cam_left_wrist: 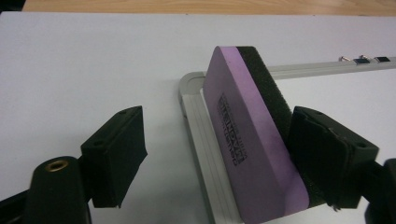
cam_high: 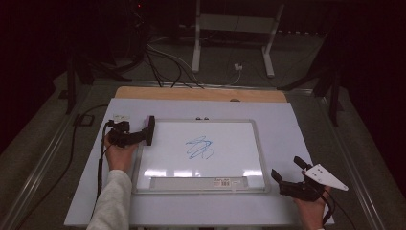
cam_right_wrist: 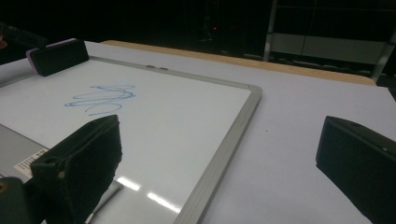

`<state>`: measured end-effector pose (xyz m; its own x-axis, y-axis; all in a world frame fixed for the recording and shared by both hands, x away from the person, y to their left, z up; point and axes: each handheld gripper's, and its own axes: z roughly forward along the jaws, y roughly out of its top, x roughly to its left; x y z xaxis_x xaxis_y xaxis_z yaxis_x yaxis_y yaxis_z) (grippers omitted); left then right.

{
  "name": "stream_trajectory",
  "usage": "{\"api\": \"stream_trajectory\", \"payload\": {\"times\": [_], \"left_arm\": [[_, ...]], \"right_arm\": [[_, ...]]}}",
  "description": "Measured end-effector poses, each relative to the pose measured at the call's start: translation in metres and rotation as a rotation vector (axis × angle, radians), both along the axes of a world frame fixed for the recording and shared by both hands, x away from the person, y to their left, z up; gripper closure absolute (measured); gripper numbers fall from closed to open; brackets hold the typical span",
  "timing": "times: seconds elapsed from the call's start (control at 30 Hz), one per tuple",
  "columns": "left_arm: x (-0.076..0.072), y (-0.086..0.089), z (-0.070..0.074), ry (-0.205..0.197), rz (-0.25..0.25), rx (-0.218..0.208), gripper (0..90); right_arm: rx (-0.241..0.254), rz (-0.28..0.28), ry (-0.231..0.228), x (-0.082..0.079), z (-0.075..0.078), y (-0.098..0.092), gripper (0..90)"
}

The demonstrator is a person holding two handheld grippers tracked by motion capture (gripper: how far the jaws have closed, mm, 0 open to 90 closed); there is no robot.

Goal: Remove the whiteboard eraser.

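**A:** How far along were you when the pictures were taken?

**B:** You were early in it. The scribble (cam_high: 200, 148) sat whole in the middle of the board (cam_high: 239, 143), blue and unsmeared, so none of the wiping was done. What you had under way was the pickup of the eraser (cam_left_wrist: 247, 140).

**A:** Where was the eraser, then?

**B:** It stood on edge at the board's far left corner, over the frame, purple side toward the bare table (cam_high: 297, 124), black felt toward the writing surface. From your right gripper view it showed as a dark block (cam_right_wrist: 58, 56) at that same corner, well apart from the scribble.

**A:** Did you have it gripped?

**B:** Not firmly, as far as I could judge. Your left gripper (cam_left_wrist: 215, 154) straddled it: one pad lay against the felt side, the other stood off the purple face with a clear gap. So the jaws were around the eraser but not clenched on it.

**A:** And your other hand?

**B:** Your right gripper (cam_high: 287, 170) rested beside the board's near right corner, jaws spread wide, holding nothing.

**A:** What was left?

**B:** Nearly everything: closing on the eraser, carrying it to the board's middle, and rubbing out the scribble.
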<state>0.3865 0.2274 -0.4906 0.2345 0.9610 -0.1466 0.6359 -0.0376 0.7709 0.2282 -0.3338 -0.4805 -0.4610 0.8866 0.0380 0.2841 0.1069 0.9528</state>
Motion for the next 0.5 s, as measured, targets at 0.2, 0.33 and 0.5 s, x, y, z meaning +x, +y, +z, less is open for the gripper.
{"api": "stream_trajectory", "payload": {"times": [0.2,0.33,0.5], "left_arm": [[0.002,-0.008,-0.002,0.010,-0.040,-0.031,21.5],[0.004,-0.015,-0.006,0.027,-0.061,-0.066,21.9],[0.005,-0.021,-0.010,0.052,-0.082,-0.082,26.7]], "right_arm": [[-0.001,0.001,0.000,0.000,0.000,0.000,0.8],[0.002,-0.001,-0.002,0.000,0.000,-0.001,0.8],[0.006,-0.002,-0.001,0.000,0.000,-0.002,0.8]]}}
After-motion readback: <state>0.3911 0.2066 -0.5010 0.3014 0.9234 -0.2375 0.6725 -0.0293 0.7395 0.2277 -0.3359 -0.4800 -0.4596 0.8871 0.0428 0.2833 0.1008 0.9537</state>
